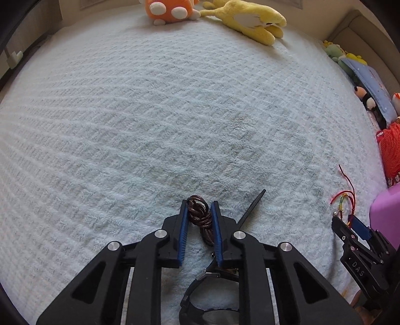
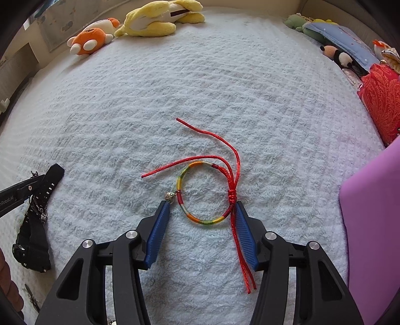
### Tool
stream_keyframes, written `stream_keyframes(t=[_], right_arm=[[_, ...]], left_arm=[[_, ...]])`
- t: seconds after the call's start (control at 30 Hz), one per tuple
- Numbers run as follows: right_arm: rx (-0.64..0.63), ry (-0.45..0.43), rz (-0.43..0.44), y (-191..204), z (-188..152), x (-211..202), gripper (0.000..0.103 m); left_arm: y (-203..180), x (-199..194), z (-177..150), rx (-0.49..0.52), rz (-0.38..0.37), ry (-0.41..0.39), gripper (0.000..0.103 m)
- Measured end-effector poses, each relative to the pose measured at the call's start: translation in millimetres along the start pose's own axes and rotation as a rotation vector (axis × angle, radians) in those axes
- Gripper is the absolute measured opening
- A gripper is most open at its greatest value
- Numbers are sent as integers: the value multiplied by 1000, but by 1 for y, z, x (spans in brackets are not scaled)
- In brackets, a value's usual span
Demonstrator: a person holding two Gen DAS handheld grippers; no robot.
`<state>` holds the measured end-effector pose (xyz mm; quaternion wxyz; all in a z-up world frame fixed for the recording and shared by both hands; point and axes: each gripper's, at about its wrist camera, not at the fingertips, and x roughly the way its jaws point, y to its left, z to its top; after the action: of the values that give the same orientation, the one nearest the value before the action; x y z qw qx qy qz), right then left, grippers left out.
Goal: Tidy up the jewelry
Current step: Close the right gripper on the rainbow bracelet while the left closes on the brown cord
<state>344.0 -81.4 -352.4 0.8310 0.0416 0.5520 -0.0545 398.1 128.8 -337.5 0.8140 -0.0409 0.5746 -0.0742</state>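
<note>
In the left wrist view my left gripper (image 1: pixel 199 203) is shut on a coiled dark brown cord bracelet (image 1: pixel 201 217), its blue pads pressing both sides of the coil. A black watch (image 1: pixel 200 290) lies beneath the gripper, with its strap end (image 1: pixel 252 207) sticking out to the right. In the right wrist view my right gripper (image 2: pixel 202 207) stands open over a multicoloured woven bracelet (image 2: pixel 200 220) with red cords and a small silver bell (image 2: pixel 169 197). The ring lies flat on the blanket between the fingertips. The bell is by the left tip and the red knot by the right tip.
Everything rests on a pale fluffy blanket (image 2: pixel 175 87). A purple box (image 2: pixel 370 225) stands close on the right. Plush toys, orange (image 2: pixel 90 40) and yellow (image 2: pixel 155 20), line the far edge. More toys and a red cushion (image 2: pixel 382 100) are at the right.
</note>
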Motion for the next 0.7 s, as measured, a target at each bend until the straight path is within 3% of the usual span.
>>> stream_keyframes(t=[0.07, 0.2, 0.33, 0.7], right_arm=[[-3, -2, 22, 2, 1, -2, 31], [4, -2, 52, 3, 2, -4, 22], [60, 6, 103, -5, 3, -9, 4], [82, -1, 144, -13, -5, -47, 4]], left_arm=[[8, -3, -5, -16, -43, -8, 11], [20, -7, -13, -26, -83, -15, 10], [29, -12, -17, -58, -116, -7, 10], [39, -50, -20, -77, -135, -11, 10]])
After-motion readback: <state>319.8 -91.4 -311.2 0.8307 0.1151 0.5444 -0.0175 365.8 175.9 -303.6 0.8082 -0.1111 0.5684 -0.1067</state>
